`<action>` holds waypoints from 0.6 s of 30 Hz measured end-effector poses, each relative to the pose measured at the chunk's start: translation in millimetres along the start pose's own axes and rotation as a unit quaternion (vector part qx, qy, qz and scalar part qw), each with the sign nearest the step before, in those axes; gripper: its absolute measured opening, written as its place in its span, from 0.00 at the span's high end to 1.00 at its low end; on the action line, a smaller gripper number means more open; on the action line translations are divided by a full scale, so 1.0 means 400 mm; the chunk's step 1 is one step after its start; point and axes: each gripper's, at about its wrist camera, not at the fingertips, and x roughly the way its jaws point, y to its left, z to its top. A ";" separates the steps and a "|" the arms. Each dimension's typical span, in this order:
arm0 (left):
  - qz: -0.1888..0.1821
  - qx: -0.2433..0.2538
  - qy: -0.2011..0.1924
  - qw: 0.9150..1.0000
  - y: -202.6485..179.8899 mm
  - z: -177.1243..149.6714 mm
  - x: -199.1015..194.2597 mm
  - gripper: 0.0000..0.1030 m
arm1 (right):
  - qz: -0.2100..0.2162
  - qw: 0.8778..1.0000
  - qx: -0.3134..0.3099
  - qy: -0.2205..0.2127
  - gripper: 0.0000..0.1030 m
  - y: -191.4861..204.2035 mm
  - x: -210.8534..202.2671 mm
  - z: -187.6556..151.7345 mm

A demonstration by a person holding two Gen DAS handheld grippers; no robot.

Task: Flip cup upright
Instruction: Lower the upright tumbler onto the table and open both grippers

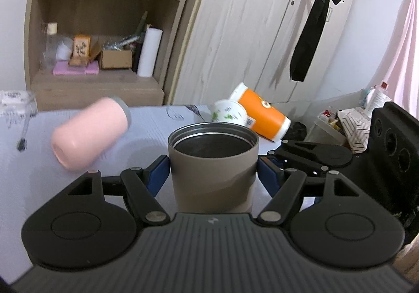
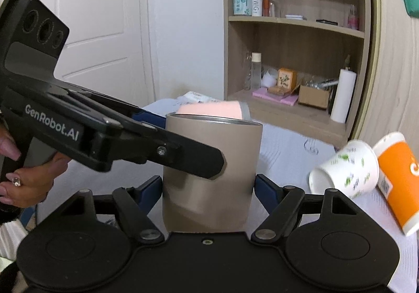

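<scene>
A taupe metal cup [image 1: 212, 162] stands upright with its open mouth up, also in the right wrist view [image 2: 209, 183]. My left gripper [image 1: 212, 171] has its blue pads against both sides of the cup. My right gripper [image 2: 208, 192] also has its blue pads against the cup's sides. The left gripper's body [image 2: 78, 130] crosses in front of the cup in the right wrist view. The right gripper's body [image 1: 366, 151] shows at the right of the left wrist view.
A pink cup [image 1: 89, 133] lies on its side on the pale table [image 1: 31, 162]. A white leaf-patterned paper cup [image 2: 345, 169] and an orange cup [image 2: 398, 183] lie tipped at the right. A wooden shelf unit [image 1: 99, 31] and a wardrobe [image 1: 248, 38] stand behind.
</scene>
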 end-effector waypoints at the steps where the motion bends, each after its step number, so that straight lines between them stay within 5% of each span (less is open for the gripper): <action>1: 0.002 0.005 -0.001 1.000 0.005 0.006 0.005 0.30 | -0.005 1.000 -0.006 -0.004 0.21 -0.001 0.009 0.003; 18: 0.029 0.056 -0.021 0.998 0.012 0.019 0.070 0.29 | -0.062 0.993 -0.086 -0.054 0.21 -0.006 0.074 -0.021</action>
